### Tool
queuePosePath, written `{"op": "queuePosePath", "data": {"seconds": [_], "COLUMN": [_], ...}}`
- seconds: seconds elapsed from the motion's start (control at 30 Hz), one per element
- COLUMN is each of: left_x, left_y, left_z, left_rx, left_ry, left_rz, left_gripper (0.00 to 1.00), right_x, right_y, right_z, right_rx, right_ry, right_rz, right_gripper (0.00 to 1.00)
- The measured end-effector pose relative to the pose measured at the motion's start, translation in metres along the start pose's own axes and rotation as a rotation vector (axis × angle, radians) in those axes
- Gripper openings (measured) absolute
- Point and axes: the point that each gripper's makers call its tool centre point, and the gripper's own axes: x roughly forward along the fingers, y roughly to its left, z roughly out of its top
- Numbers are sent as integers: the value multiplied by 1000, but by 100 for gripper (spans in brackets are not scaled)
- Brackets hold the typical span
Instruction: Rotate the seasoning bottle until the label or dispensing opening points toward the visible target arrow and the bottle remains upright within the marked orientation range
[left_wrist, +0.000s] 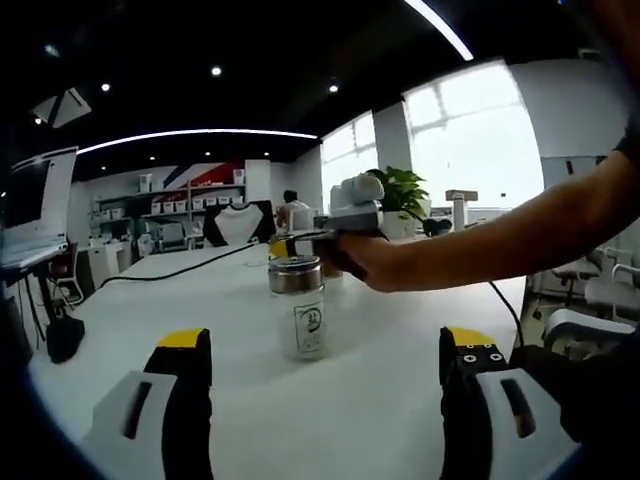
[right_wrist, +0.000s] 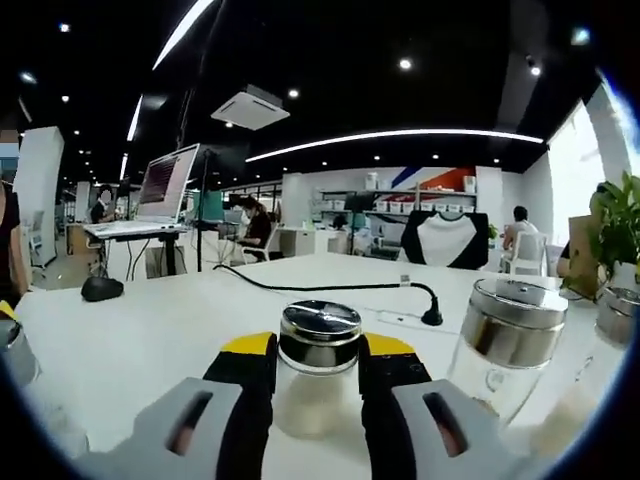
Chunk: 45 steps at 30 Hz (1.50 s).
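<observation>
In the right gripper view the seasoning bottle (right_wrist: 320, 375) sits at lower centre of the frame, upright, its shiny metal cap (right_wrist: 320, 335) rising between the yellow-tipped jaws of the right gripper (right_wrist: 318, 372); the jaws stand close against the glass on both sides and look clamped on it; a second capped jar (right_wrist: 508, 345) stands just beside it at right, and a black cable (right_wrist: 330, 287) trails across the white table (right_wrist: 130, 340) behind

In the left gripper view the same bottle (left_wrist: 300, 305) stands at centre frame on the table (left_wrist: 330, 420), its printed label (left_wrist: 311, 325) turned toward this camera; the right gripper (left_wrist: 300, 248) reaches in from the right, held by a hand (left_wrist: 365, 262), at the level of the cap; the left gripper (left_wrist: 325, 365) waits at the bottom of the frame with its jaws wide apart, well short of the bottle and holding nothing

No target arrow or marked range can be made out on the table; judging from the grip, the step in hand is the turning itself, with the bottle seized and not yet visibly aligned; the next move calls for a slow twist about the bottle's own axis, keeping the base flat so it does not tip against the neighbouring jar, then easing the jaws off without dragging it
</observation>
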Motion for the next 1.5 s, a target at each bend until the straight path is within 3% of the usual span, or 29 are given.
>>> {"op": "queuePosePath", "data": {"seconds": [0.3, 0.5, 0.67, 0.87, 0.97, 1.03, 1.23, 1.4, 1.5], "left_x": [-1, 0, -1, -5, -6, -8, -4, 1, 2], "left_y": [-7, -17, -17, -21, -31, -34, -53, -66, -74], "left_z": [9, 15, 25, 34, 38, 42, 40, 33, 31], "left_rx": [-13, -20, 2, 3, -86, -97, -74, -24, -6], "left_ry": [-48, -93, -149, -188, -211, -233, -204, -169, -164], "left_rz": [-17, -44, -7, -6, -54, -64, -114, -140, -166], "left_gripper": [95, 86, 87, 81, 69, 58, 58, 58, 56], "right_x": [-34, -64, -88, -120, -133, -142, -170, -203, -218], "right_y": [6, 20, 31, 48, 53, 58, 86, 112, 125], "right_z": [11, 18, 24, 25, 26, 28, 33, 40, 37], "right_rx": [31, 36, 80, 41, 27, 24, -51, 29, 23], "right_ry": [-45, -67, -79, -80, -86, -96, -111, -174, -173], "right_rz": [61, 115, 158, 205, 209, 219, 275, 324, 345], "right_gripper": [30, 30, 30, 30, 30, 30, 30, 30, 30]}}
